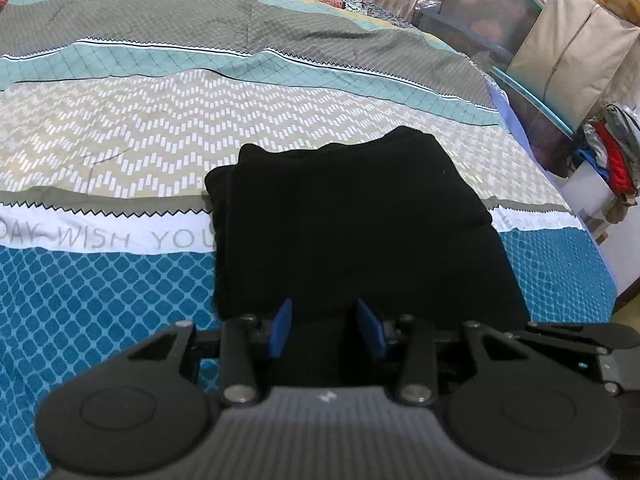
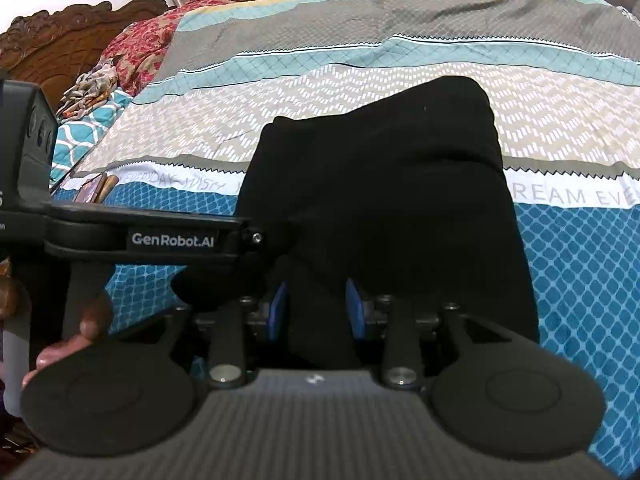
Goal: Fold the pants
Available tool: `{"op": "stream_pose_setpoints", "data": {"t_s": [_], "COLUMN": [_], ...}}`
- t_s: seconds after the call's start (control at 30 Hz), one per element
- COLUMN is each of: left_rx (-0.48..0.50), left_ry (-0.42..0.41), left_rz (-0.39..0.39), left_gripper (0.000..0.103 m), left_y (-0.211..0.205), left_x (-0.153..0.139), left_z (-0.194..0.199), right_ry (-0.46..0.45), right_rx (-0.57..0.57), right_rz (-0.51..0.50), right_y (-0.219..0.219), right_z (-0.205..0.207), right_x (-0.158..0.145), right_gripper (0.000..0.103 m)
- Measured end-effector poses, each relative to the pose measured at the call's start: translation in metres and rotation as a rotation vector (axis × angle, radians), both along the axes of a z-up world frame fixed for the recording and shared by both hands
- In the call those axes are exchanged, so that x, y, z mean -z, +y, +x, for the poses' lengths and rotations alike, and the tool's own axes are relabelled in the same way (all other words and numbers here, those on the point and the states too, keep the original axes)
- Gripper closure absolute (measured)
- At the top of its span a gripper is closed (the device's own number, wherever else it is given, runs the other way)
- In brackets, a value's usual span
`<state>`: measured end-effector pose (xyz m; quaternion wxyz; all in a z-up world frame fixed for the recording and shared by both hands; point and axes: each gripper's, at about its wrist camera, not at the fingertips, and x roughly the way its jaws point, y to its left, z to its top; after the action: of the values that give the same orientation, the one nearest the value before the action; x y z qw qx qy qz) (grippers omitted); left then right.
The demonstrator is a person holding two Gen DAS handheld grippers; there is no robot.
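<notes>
Left wrist view is showing the left gripper (image 1: 325,330) pinching the near edge of the black pants (image 1: 352,224), lying folded on the patterned bedspread (image 1: 120,140); the right gripper (image 2: 318,312) is likewise gripping that hem, probably readying a final fold forward, needing both lifting evenly

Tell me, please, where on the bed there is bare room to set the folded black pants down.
Free: the chevron band left of the black pants, and the blue band under the lettered strip. Also the grey band beyond. Crowded: the bed's right edge by the storage bins and clothes pile; both hand-held grippers sit at the pants' near edge.
</notes>
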<state>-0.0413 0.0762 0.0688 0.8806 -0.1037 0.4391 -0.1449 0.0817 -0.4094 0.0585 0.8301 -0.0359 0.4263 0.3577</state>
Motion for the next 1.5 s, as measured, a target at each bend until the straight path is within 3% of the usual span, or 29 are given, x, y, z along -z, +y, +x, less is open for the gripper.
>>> {"op": "stream_pose_setpoints", "data": {"t_s": [0.17, 0.27, 0.4, 0.47, 0.63, 0.77, 0.93, 1.07, 1.27, 1.4, 1.5], "left_rx": [-0.019, -0.028, -0.025, -0.022, -0.025, -0.029, -0.028, -0.035, -0.137, -0.159, -0.154], "left_ry": [-0.025, -0.034, -0.023, -0.01, 0.014, 0.017, 0.012, -0.011, -0.057, -0.004, 0.038], "left_rz": [-0.038, -0.064, -0.044, -0.024, 0.003, 0.004, 0.016, -0.042, -0.132, -0.153, -0.138], "left_gripper": [0.058, 0.057, 0.058, 0.058, 0.058, 0.057, 0.056, 0.05, 0.014, 0.006, 0.006], "left_y": [0.011, 0.017, 0.011, 0.008, 0.008, 0.009, 0.009, 0.024, 0.066, 0.074, 0.067], "left_x": [-0.013, -0.018, -0.015, -0.011, -0.004, -0.004, -0.004, -0.014, -0.029, -0.022, -0.013], "left_z": [-0.007, -0.009, -0.008, -0.007, -0.006, -0.005, -0.008, -0.011, -0.008, 0.003, 0.008], "right_ry": [-0.005, -0.046, -0.095, -0.087, 0.095, 0.027, 0.053, 0.04, -0.03, 0.0, 0.096], "right_rx": [-0.021, 0.034, 0.123, 0.163, 0.179, 0.141, 0.154, 0.145, 0.223, 0.301, 0.334], "right_rz": [0.044, 0.102, 0.137, 0.126, 0.047, 0.005, 0.033, 0.04, 0.2, 0.247, 0.311], "right_y": [-0.013, -0.031, -0.051, -0.056, -0.056, -0.048, -0.055, -0.053, -0.079, -0.097, -0.105], "right_z": [0.004, 0.012, 0.027, 0.035, 0.04, 0.03, 0.037, 0.037, 0.046, 0.062, 0.07], "right_x": [-0.015, -0.032, -0.044, -0.039, 0.009, 0.01, 0.011, 0.002, -0.025, -0.021, -0.008], "right_gripper": [0.066, 0.066, 0.067, 0.067, 0.068, 0.066, 0.066, 0.065, 0.036, 0.017, 0.017]}}
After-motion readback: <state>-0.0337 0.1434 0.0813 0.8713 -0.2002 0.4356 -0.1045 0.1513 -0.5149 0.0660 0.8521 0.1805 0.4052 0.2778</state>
